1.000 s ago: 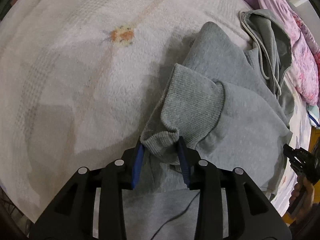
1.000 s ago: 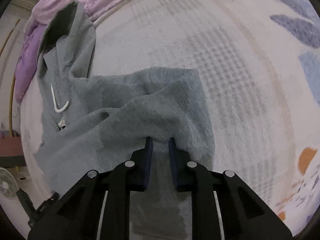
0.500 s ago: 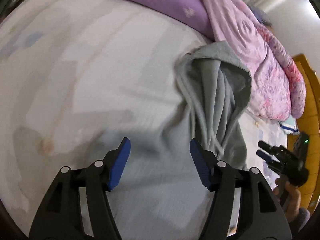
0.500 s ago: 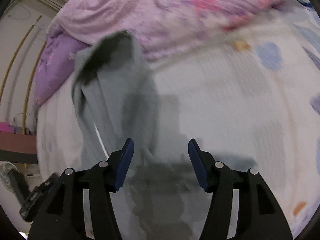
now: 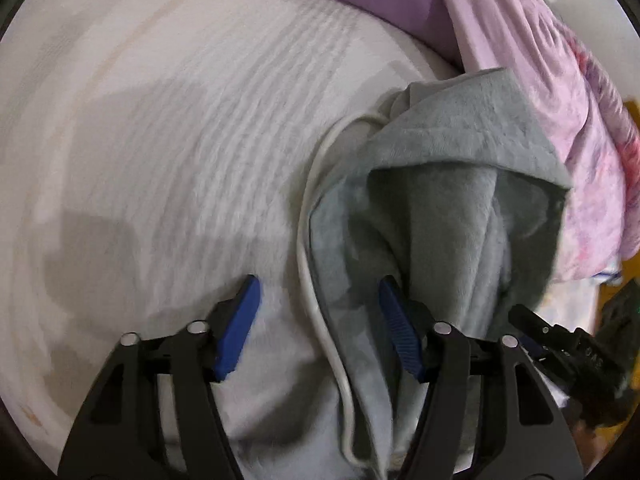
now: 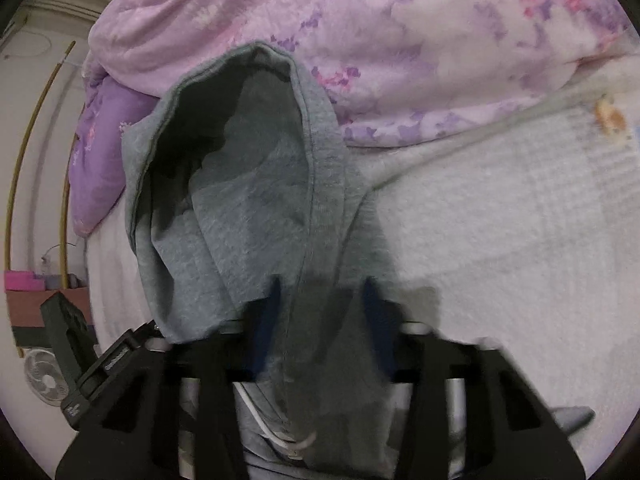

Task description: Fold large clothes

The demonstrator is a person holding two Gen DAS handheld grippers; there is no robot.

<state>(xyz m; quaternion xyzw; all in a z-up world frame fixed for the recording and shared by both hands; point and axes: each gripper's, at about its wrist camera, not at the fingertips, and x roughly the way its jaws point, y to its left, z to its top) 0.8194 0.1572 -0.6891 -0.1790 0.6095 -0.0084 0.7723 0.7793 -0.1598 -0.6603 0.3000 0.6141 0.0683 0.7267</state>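
While the grey hoodie [image 5: 440,200] lies spread on the white blanket [image 5: 160,140], its hood is found directly ahead of both pairs of jaws, opened out towards the pink quilt [image 6: 400,40] beyond them.

The left gripper [image 5: 318,284] is pointed steeply down, and its jaws have just been closing. They are still seen apart: the hood's outer edge and the white drawstring [image 5: 306,240] are caught between the blue pads [image 5: 236,328], but neither pad is pressed onto the cloth. The drawstring is run from ahead of the jaws back through the gap, nearer the right-hand pad.

The right gripper [image 6: 322,284] is set over the hood's opposite edge, whose stitched rim is passed between its fingers. Its jaws have also just been closing, with grey fabric filling the gap between them. The fingers are smeared by motion, so whether the cloth is already pinched cannot be told.
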